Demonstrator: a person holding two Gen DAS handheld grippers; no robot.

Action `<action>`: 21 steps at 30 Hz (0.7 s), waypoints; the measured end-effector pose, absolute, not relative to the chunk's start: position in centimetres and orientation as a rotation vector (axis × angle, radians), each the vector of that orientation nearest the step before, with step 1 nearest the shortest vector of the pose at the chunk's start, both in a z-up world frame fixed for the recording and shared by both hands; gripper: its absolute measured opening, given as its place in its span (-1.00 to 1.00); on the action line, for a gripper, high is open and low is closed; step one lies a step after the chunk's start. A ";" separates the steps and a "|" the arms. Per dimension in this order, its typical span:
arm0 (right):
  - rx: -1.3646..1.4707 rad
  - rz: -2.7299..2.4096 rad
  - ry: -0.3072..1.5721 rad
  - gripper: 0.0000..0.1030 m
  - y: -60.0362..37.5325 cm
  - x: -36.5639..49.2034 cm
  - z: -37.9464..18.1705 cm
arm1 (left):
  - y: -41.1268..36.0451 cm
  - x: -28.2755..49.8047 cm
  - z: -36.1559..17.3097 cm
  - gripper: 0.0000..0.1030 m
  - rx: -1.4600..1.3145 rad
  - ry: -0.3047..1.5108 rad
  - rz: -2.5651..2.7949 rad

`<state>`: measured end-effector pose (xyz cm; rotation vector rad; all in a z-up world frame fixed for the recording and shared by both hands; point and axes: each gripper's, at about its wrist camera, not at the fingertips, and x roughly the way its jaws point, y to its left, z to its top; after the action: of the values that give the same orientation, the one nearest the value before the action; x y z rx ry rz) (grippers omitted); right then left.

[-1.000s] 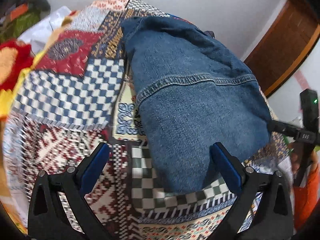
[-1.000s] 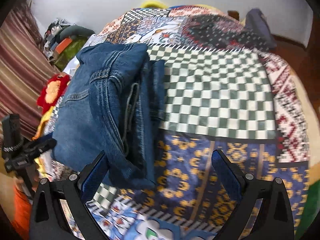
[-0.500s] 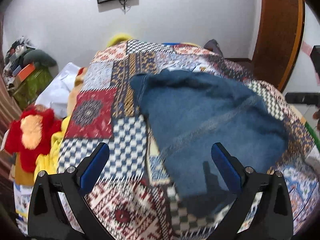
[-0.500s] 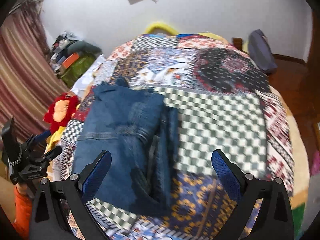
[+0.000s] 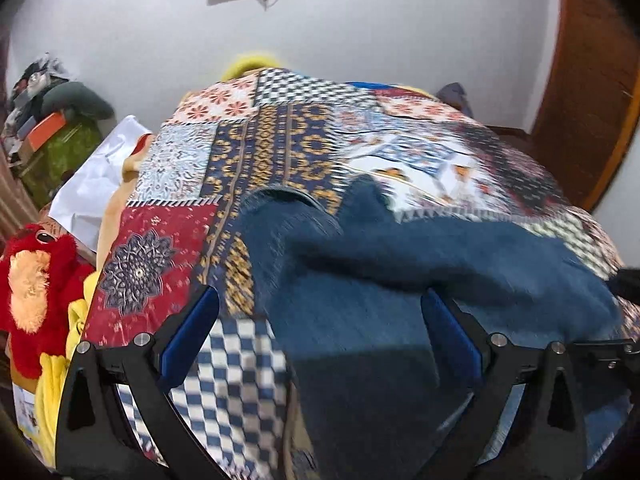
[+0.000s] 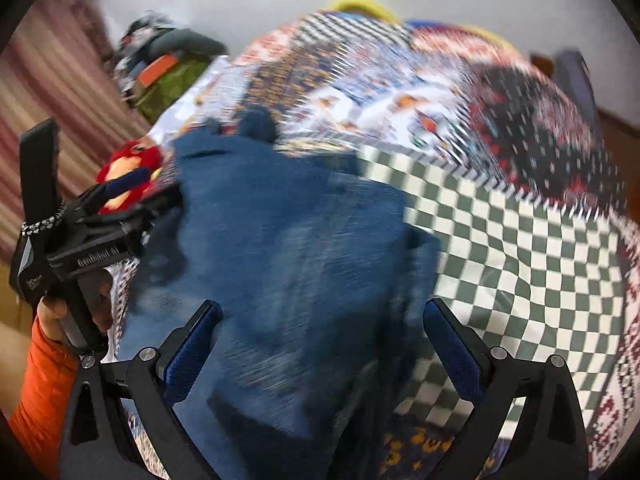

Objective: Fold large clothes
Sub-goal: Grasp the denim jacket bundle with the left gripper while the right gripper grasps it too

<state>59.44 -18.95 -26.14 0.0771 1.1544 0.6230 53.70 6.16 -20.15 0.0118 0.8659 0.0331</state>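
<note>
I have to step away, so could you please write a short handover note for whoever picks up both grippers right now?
Left gripper: open, holding nothing, hovering over the jeans.
Right gripper: open, holding nothing, above the same jeans.
Jeans: lying in a folded bundle on the patchwork bedspread, towards its near edge; both views are motion-blurred, so the fold's neatness is hard to judge.
Done: jeans appear folded and set down.
Left: check the fold; no other clothes to fold can be made out for certain.

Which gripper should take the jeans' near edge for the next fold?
Probably right: the right gripper, open, has the jeans between its fingers; the left gripper straddles their left edge.
</note>
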 end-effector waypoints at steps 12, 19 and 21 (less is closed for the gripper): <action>0.089 0.632 1.163 0.94 -21.7 59.8 -25.6 | 8.8 54.6 -19.2 1.00 -0.029 0.889 0.079; -0.015 0.580 1.056 0.94 -22.0 56.5 -21.4 | 8.0 48.7 -16.7 1.00 0.030 0.868 0.010; -0.012 0.595 1.048 0.94 -21.9 55.7 -20.9 | 7.8 47.0 -16.9 1.00 0.002 0.885 -0.029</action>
<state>55.74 -21.91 -20.95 -0.0116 1.0481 0.5952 46.97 7.80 -16.89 0.0023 0.8850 -0.0287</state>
